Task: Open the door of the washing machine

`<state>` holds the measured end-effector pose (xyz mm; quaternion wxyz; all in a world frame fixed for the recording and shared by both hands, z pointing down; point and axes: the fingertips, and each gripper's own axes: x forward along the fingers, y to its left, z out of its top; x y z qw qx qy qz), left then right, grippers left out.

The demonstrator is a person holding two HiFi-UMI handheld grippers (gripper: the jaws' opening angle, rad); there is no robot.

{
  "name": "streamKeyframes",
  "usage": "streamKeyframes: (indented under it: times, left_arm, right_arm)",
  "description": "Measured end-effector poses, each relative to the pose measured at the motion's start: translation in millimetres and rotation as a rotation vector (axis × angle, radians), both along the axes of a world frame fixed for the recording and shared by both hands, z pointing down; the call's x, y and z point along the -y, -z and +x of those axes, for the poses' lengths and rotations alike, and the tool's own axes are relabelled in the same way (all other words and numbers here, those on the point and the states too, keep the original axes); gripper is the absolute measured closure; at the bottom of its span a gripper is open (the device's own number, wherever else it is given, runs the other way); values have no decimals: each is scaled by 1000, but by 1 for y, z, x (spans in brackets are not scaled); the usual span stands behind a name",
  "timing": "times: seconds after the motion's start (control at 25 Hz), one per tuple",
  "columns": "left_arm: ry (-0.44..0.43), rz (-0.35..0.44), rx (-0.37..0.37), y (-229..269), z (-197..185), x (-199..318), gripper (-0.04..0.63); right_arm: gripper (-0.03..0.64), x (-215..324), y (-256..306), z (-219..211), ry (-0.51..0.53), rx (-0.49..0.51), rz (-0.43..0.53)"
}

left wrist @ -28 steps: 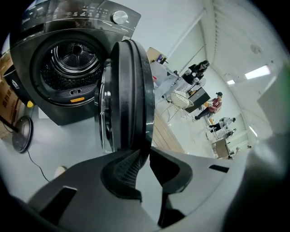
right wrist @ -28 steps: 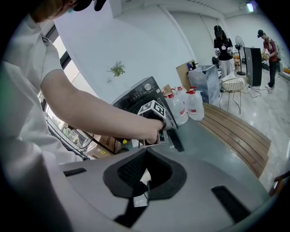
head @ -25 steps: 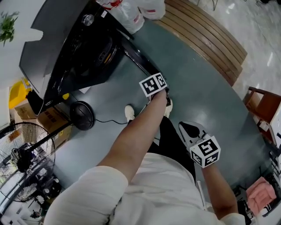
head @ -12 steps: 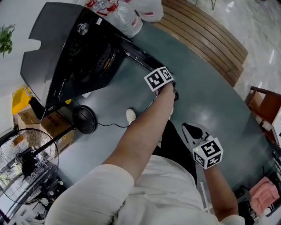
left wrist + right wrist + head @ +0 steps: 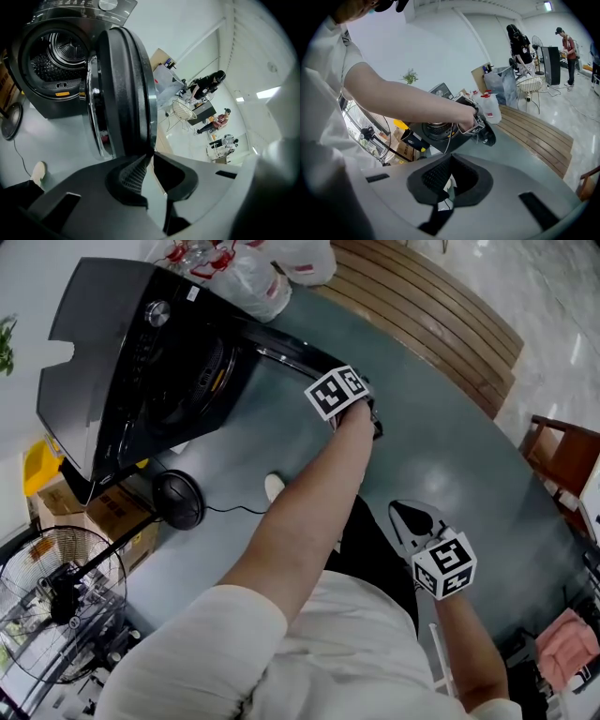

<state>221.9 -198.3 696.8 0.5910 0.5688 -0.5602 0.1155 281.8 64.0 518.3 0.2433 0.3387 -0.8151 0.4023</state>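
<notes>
We had left gripper [image 5: 151, 157] clenched on rim of round dark plastic door [image 5: 124, 89], wide open, at far left on black washing machine [image 5: 122, 362]. Right gripper [image 5: 449, 173] closed, empty, near right. We judged: pull along hinge arc, no twisting.

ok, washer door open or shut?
Open: the door stands swung clear of the drum opening, its edge pinched by the left hand-held gripper.
</notes>
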Motion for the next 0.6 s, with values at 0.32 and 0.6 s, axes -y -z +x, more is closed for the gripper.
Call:
streamKeyframes:
  times: [0.32,0.6]
  left_arm:
    - [-5,12,0,1,5,7,535]
    - [-12,11,0,1,6,8,535]
  right_arm:
    - [607,7,-1,2,3,3,-1]
    - [607,14,-2,3,13,-2,1]
